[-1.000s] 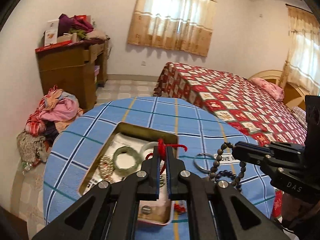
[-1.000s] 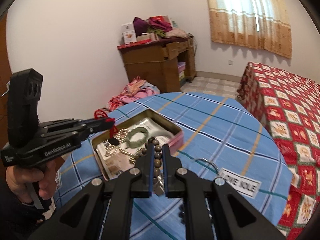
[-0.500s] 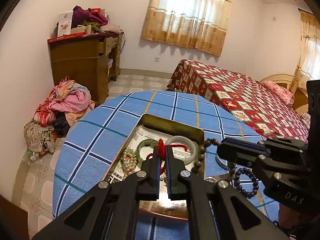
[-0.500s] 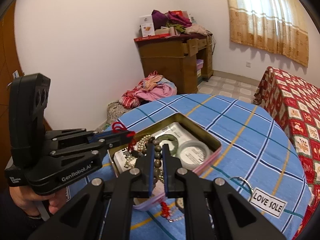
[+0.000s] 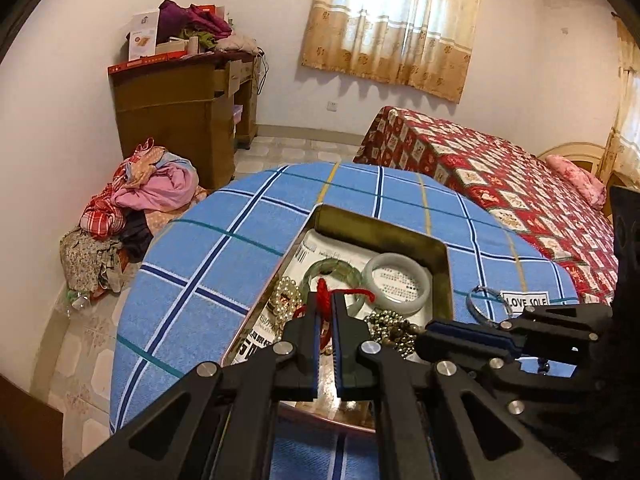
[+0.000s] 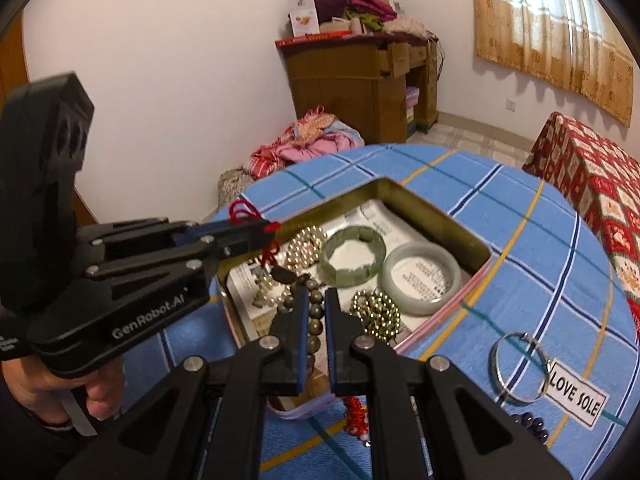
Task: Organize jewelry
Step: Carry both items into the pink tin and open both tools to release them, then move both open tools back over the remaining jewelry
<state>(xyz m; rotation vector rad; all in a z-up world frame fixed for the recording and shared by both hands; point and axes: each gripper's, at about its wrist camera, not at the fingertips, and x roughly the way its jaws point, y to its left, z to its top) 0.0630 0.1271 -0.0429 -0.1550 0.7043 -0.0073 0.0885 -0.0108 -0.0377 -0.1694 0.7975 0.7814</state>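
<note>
Bedroom light falls through patterned curtains (image 5: 394,26) onto a round table under a blue plaid cloth (image 5: 224,264), where we find an open rectangular tin (image 6: 436,216) lined with printed paper and partly filled with jewelry. We see its long axis run from the near edge of the table toward the far wall in the left wrist view, and on a diagonal from lower left to upper right in the right wrist view. Inside lie a pale jade bangle (image 6: 420,276), a green segmented bracelet (image 6: 352,260), a pearl strand (image 6: 306,246) and a heap of small metallic beads (image 6: 378,314). Our left gripper (image 5: 327,300) hangs over the tin, its jaws pinched together on a red cord (image 5: 326,292); in the right wrist view a dark pendant (image 6: 284,276) dangles from that cord just above the pearls. Our right gripper (image 6: 316,300) is clamped on a string of brown wooden beads (image 6: 314,312), which hangs between the fingers over the tin's near end. On the cloth beside the tin rest a silver bangle (image 6: 520,368), touching a card reading LOVE SOLE (image 6: 574,396), plus dark blue beads (image 6: 530,426) and red beads (image 6: 356,416). Behind stand a wooden desk (image 5: 180,116), a pile of clothes (image 5: 132,204) and a bed with a red patterned cover (image 5: 500,184).
</note>
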